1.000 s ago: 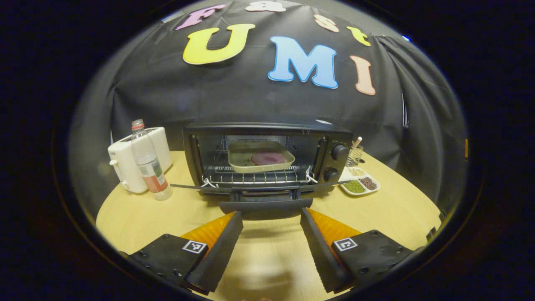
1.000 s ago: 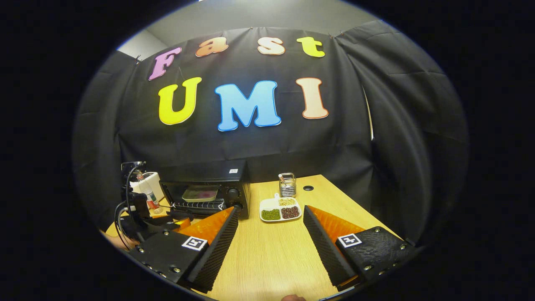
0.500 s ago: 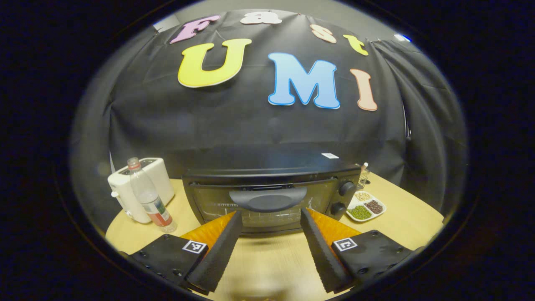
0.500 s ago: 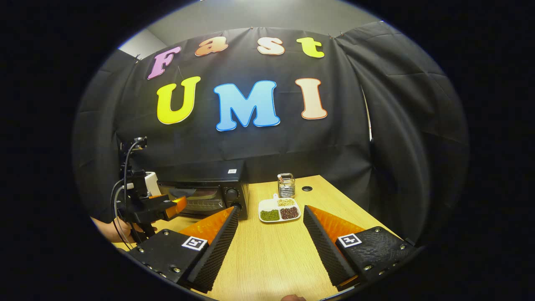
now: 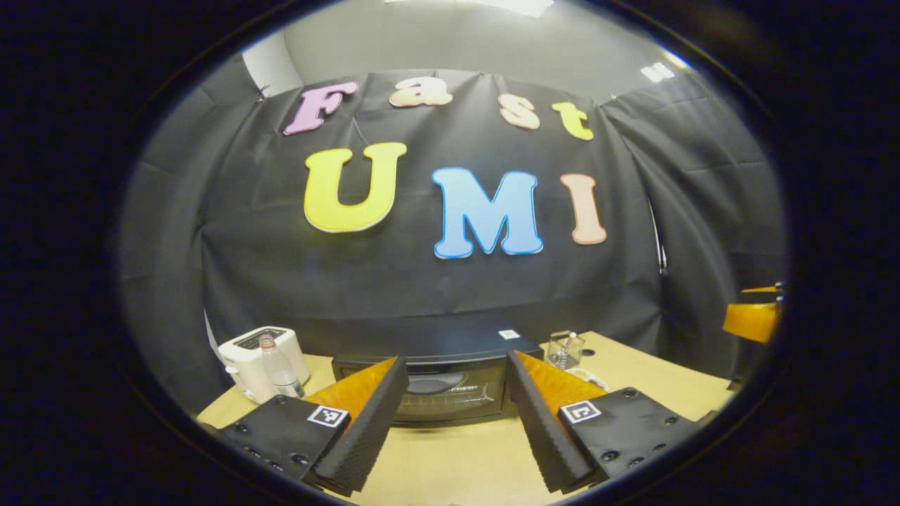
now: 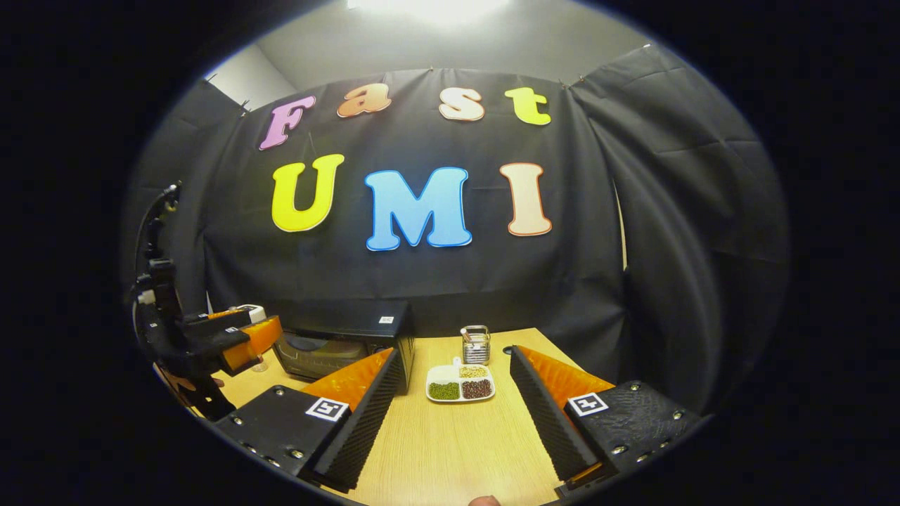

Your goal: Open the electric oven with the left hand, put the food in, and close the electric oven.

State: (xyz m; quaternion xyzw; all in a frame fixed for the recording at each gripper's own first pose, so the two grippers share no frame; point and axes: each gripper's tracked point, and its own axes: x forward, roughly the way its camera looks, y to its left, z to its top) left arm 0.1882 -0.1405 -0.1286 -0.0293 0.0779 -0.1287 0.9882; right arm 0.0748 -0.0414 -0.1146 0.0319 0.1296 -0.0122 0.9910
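Closed electric oven (image 6: 330, 348), gaping right claw (image 6: 450, 414)

Pale wood-grain table (image 6: 457, 443), glossy black oven (image 5: 450, 383), wire-mesh holder (image 6: 476, 344)

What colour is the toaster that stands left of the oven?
White; the toaster shows best in the left gripper view.

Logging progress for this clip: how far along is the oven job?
Done: the oven door looks shut, its handle up against the front. In hand: nothing; the left gripper and right gripper both have open, empty jaws, standing back from the oven above the table. The food cannot be made out behind the glass. Left: apparently nothing.
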